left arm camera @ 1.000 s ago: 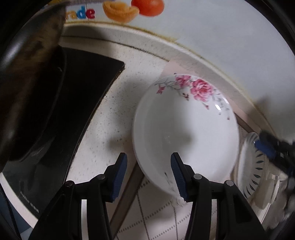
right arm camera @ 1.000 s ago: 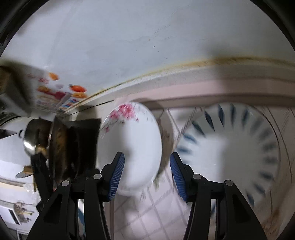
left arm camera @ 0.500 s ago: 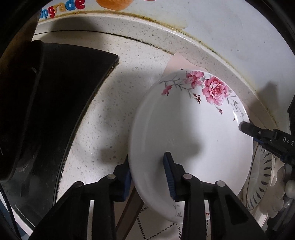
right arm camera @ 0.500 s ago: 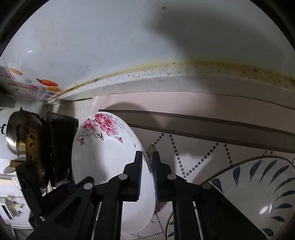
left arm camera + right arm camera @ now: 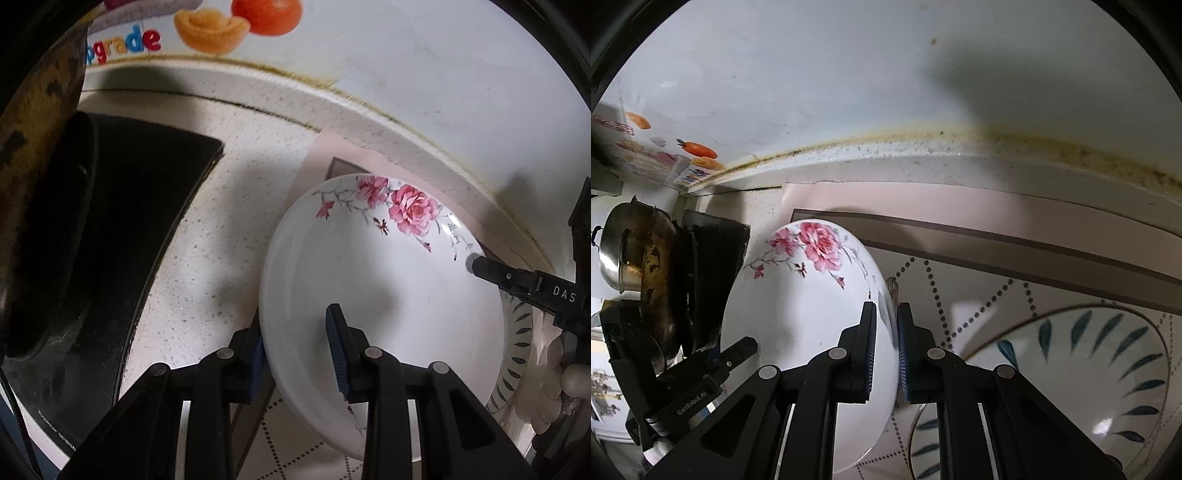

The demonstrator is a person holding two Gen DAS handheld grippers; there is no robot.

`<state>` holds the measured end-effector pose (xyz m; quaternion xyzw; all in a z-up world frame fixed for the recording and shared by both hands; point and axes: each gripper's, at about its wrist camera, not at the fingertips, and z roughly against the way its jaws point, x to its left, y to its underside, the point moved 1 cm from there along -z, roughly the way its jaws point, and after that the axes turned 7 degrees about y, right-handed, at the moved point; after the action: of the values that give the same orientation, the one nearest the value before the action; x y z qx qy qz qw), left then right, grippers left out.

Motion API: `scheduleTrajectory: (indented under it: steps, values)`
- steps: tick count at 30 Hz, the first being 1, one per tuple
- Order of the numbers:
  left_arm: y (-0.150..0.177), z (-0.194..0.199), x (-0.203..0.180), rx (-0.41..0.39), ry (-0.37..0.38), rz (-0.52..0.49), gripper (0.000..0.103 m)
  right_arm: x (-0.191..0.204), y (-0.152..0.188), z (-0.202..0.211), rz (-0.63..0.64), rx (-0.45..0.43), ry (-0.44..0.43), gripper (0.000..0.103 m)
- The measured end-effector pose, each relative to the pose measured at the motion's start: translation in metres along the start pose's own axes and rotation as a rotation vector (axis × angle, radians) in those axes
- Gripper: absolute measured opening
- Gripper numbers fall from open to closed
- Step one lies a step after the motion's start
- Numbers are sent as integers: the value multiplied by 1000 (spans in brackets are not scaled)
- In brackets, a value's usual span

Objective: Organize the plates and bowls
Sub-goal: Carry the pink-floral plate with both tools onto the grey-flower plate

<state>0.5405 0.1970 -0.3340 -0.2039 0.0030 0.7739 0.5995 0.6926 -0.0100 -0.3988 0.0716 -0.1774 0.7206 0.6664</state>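
Rose plate (image 5: 373, 280): tilted above mat (image 5: 979, 295); left gripper (image 5: 299, 350) and right gripper (image 5: 887, 354) each clamp its rim. Leaf-pattern bowl (image 5: 1082, 373) beside.

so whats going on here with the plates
A person holds a gripper in each hand, and both are clamped on the same rose-patterned plate. The left gripper grips its near rim, having just closed onto it. The right gripper pinches the opposite edge. The plate sits tilted over a patterned mat on the counter. A blue-leaf plate lies beside it, untouched. A dark stovetop is off to the side.
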Motion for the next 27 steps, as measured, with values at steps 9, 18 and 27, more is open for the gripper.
scheduleTrajectory:
  steps: [9, 18, 27]
  values:
    - [22, 38, -31, -31, 30, -66, 28, -23, 27, 48, -24, -48, -16, 13]
    - [62, 69, -92, -20, 84, -137, 28, -55, 92, 126, -32, -112, -16, 13]
    - [130, 74, -147, 17, 104, -261, 28, -104, 186, 186, -59, -144, 30, 13]
